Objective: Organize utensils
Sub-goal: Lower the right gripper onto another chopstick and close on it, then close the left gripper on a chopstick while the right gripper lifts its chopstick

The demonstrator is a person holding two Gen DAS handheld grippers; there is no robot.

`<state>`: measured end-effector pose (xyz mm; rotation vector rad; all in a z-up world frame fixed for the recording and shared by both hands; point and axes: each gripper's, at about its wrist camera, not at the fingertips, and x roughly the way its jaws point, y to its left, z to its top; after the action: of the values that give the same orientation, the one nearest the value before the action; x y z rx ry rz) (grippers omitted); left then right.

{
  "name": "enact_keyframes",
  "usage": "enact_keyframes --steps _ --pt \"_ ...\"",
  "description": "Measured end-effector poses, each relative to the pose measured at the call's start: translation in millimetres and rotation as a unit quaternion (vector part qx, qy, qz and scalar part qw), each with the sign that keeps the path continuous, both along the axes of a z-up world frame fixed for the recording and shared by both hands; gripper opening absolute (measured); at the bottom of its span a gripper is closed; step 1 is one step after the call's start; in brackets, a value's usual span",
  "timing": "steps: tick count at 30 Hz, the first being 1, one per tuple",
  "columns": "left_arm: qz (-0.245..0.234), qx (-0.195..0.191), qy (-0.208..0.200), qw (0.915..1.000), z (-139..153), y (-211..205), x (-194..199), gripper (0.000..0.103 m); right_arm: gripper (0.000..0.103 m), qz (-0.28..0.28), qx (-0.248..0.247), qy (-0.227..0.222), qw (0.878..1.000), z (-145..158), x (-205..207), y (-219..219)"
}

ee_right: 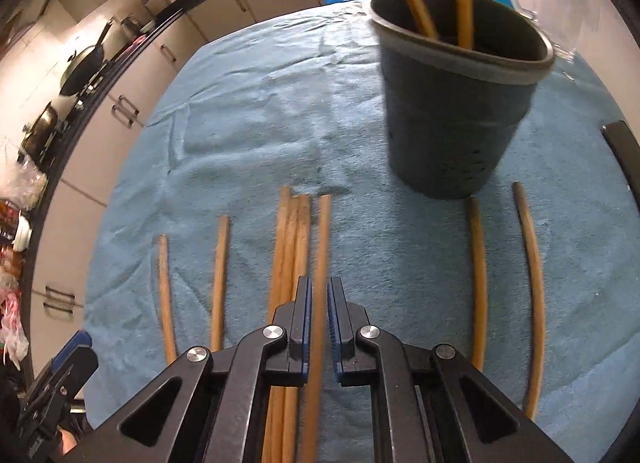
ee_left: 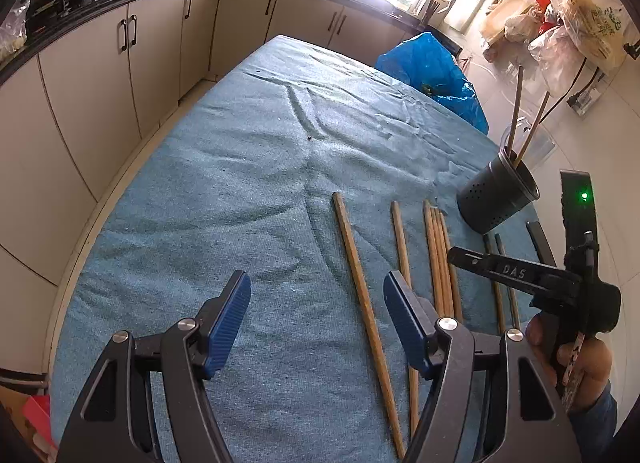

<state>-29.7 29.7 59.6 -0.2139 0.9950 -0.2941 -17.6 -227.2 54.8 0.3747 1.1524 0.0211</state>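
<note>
Right gripper point(ee_right: 319, 303), ribbed blue pads, I have clamped on round wooden chopstick point(ee_right: 320, 263) lying on fuzzy blue cloth over bench point(ee_right: 248, 111). Left gripper point(ee_left: 316, 315) wide, empty. Loose chopsticks point(ee_left: 440, 263) mid-bench; perforated dark holder point(ee_right: 456, 111) near far right edge. "DAS" on right tool.

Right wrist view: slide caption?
Right gripper shut on one chopstick lying on the blue cloth, before the holder.

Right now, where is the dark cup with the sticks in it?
The dark cup stands on the blue cloth, upper right in the right wrist view, just beyond two loose chopsticks.
</note>
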Motion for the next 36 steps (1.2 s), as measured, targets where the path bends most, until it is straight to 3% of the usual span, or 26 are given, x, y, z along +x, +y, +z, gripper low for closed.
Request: enact_keyframes --steps 6,11,16,18,23,28,33,36 --pt "-0.006 0.005 0.001 1.0 0.7 -8.0 -0.9 0.068 0.009 0.012 -0.037 -0.004 0.999 -0.9 -0.3 11.2" --pt "-0.016 0.009 0.005 0.9998 3.6 -17.4 1.4 0.068 0.008 -0.007 -0.043 0.006 0.999 -1.4 -7.3 -12.0" --pt "-0.07 0.015 0.014 0.9973 8.5 -55.4 17.5 0.068 0.006 -0.018 -0.027 0.012 0.999 -0.7 -27.0 -30.1" --pt "-0.092 0.035 0.017 0.995 7.9 -81.2 27.8 0.067 0.006 -0.022 -0.013 0.011 1.0 -1.3 -35.4 -35.0" --pt "-0.127 0.068 0.048 0.9884 -10.8 -133.8 54.9 0.037 0.006 -0.029 0.015 0.006 0.999 -4.5 -47.1 -42.4" --pt "-0.129 0.101 0.075 0.9836 -33.8 -161.1 72.3 0.021 0.006 -0.028 0.036 0.003 0.999 -6.7 -50.8 -49.2" --pt "-0.113 0.142 0.067 0.9811 -39.8 -159.3 73.0 0.018 0.007 -0.025 0.051 0.0 0.998 -8.9 -51.8 -52.5" --pt "-0.113 0.113 0.079 0.9839 -39.7 -146.2 73.3 0.014 0.007 -0.023 0.055 -0.002 0.998 -9.8 -48.4 -52.7"
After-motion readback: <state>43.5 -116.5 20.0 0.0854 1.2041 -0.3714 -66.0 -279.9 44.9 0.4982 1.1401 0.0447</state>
